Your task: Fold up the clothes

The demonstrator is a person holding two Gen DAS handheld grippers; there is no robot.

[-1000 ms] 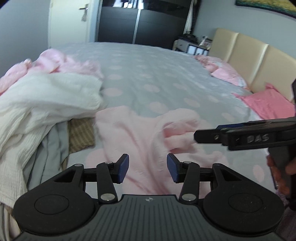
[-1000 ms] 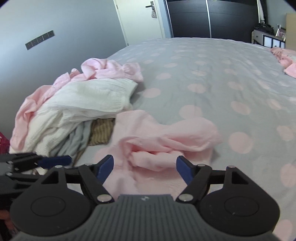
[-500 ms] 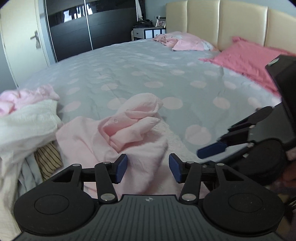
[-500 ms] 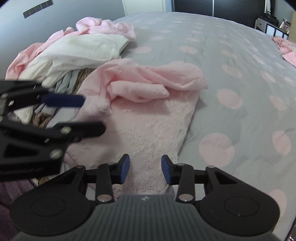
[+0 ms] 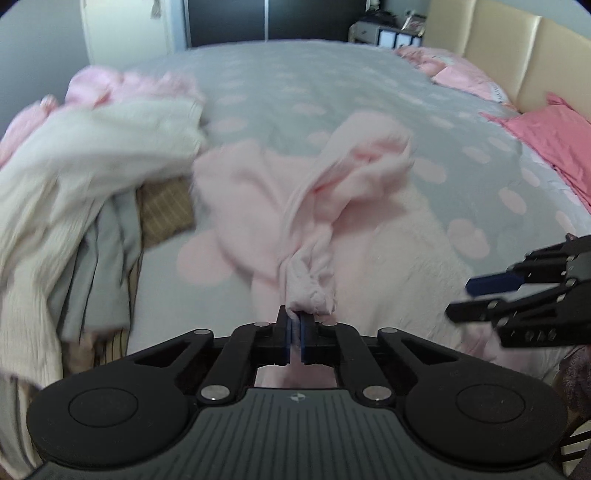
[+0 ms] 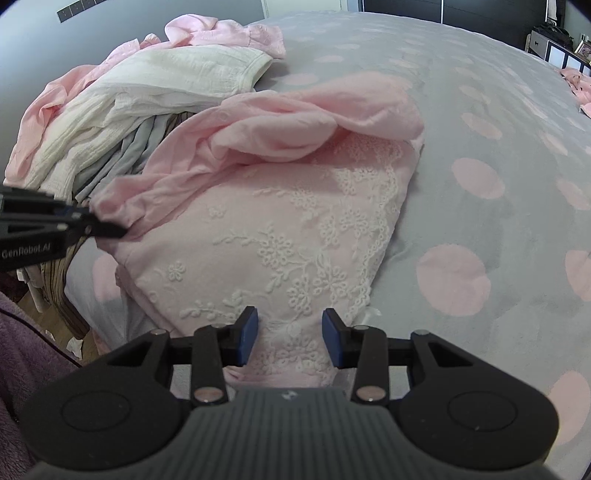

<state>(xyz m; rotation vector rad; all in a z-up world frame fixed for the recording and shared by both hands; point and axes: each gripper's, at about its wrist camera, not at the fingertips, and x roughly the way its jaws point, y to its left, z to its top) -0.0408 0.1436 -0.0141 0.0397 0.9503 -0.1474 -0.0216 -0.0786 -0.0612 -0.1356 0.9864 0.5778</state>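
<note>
Pink garment, long axis running away from left hand-held gripper

A grey, pink-dotted bed is backed by a beige padded headboard; a dark wardrobe is seen beyond.

Pink top, grey pink-dot bedspread.
</note>
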